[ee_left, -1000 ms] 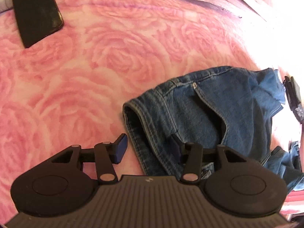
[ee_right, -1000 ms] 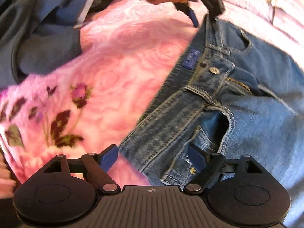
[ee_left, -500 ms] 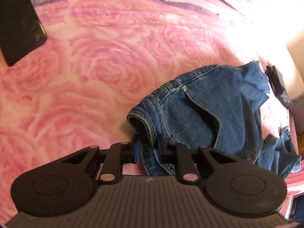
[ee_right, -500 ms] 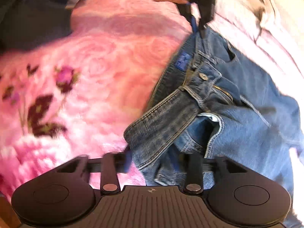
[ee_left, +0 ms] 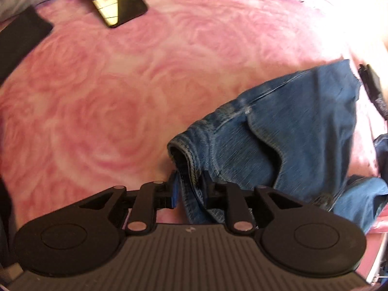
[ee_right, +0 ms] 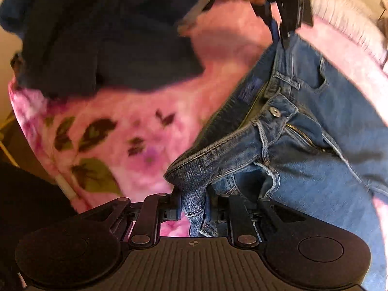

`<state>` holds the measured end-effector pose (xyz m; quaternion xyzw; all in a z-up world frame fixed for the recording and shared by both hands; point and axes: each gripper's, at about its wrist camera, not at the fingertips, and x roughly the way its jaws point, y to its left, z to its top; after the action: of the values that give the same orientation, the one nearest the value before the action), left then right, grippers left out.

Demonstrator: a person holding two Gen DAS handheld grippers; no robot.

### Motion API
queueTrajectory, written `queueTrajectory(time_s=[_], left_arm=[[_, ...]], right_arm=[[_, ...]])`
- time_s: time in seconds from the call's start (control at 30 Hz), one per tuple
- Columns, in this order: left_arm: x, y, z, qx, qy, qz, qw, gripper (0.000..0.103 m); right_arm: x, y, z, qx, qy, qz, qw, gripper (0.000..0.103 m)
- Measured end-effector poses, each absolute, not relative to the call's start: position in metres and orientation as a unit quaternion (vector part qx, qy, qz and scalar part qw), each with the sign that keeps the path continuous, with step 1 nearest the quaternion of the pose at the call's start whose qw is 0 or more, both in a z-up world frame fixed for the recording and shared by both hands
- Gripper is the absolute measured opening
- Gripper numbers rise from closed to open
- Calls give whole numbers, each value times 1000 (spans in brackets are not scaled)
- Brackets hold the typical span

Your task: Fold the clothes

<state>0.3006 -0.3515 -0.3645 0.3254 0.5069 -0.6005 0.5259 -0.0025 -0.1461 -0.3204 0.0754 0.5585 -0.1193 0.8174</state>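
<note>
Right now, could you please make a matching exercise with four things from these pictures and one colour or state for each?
Things:
1. jeans
2. bedspread
3. phone
4. left gripper

Colour or state:
A. black, lying flat
B. pink with a rose pattern
C. shut on denim
D. blue, zipper open

Pairs: 1-D, 2-B, 3-A, 4-C

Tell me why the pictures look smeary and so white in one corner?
Left wrist view: the top right corner is washed out by glare, the jeans are motion-blurred, and the black phone mirrors a bright patch. Right wrist view: the flowered blanket and dark clothing are smeared; the fisheye bends the edges.
</note>
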Motion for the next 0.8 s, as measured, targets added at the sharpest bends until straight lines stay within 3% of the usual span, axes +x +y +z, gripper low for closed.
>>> queueTrajectory(time_s=[0.13, 0.17, 0.27, 0.47, 0.7, 0.8], left_arm=[[289, -351, -342, 349, 472, -594, 550, 18], [286, -348, -334, 352, 462, -596, 555, 18], [277, -340, -306, 357, 434, -605, 564, 19], [213, -337, -263, 362, 384, -653, 543, 23], [55, -344, -250, 408, 303, -748, 426, 25], [-17, -346, -264, 434, 279, -761, 394, 31]], right_arm=[[-11, -154, -313, 94, 557, -141, 813, 60], [-13, -156, -311, 98, 556, -147, 812, 65], [-27, -166, -301, 116, 551, -179, 807, 65], [-145, -246, -270, 187, 519, -371, 747, 65], [-335, -393, -245, 190, 498, -502, 681, 66], [-415, -479, -254, 196, 487, -519, 675, 73]])
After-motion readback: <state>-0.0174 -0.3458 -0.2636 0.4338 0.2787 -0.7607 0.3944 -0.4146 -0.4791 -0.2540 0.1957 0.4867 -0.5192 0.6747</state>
